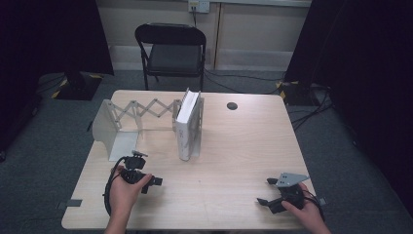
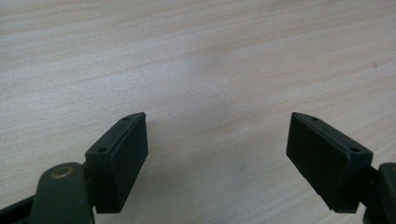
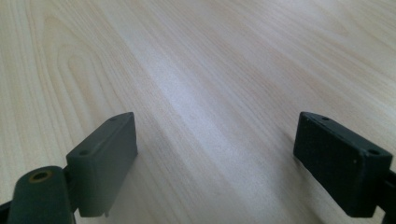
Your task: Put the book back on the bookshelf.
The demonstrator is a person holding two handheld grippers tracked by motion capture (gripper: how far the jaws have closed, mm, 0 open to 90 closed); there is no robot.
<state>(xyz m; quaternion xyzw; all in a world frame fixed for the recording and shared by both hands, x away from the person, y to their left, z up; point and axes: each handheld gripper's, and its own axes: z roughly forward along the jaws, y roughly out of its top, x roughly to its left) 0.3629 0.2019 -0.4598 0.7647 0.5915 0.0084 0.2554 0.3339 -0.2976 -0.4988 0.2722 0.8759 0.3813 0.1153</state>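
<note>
Both claws (image 1: pixel 155 182) (image 1: pixel 267 191) agape over bare table (image 1: pixel 234 146)

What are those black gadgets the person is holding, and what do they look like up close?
Each is a black handheld gripper. The left gripper trails a looping black cable. The right gripper carries a grey three-cornered plate on top. Each gripper has two flat, blocky black jaws with small screw holes. No sleeves show on the forearms.
</note>
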